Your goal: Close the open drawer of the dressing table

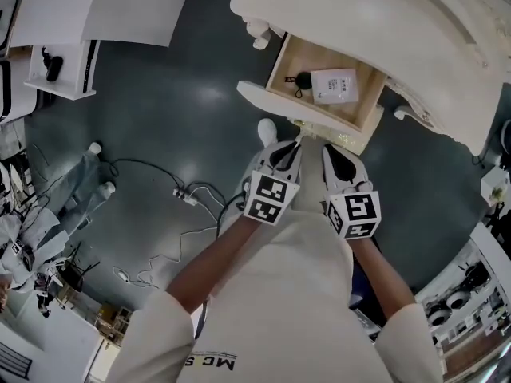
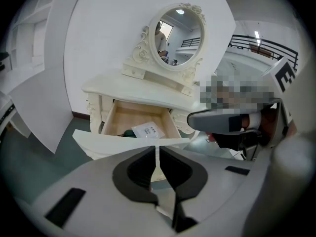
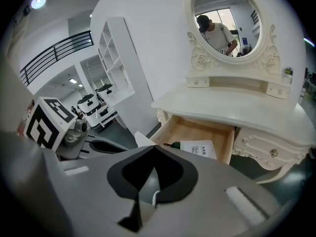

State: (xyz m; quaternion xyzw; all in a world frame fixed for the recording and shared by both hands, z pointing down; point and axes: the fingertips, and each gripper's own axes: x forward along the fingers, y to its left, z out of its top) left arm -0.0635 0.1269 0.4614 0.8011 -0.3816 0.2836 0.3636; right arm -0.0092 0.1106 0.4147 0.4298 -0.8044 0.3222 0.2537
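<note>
The cream dressing table (image 1: 415, 30) has its wooden drawer (image 1: 307, 54) pulled out, with a white packet (image 1: 334, 86) and a small black item (image 1: 302, 80) inside. Both grippers hang side by side just in front of the curved drawer front (image 1: 267, 100). My left gripper (image 1: 295, 144) is shut with nothing in it, its tips close to the front panel's lower edge. My right gripper (image 1: 327, 148) also looks shut and empty. The left gripper view shows the closed jaw tips (image 2: 158, 149) below the drawer front (image 2: 118, 141). In the right gripper view, the drawer (image 3: 197, 128) lies beyond the jaw tips (image 3: 154, 149).
An oval mirror (image 2: 177, 33) stands on the table top. Cables and a plug (image 1: 188, 196) trail over the dark floor to the left. A white shelf unit (image 1: 60, 70) and a white panel (image 1: 136, 6) stand at the upper left. Equipment clutters the floor's left and right edges.
</note>
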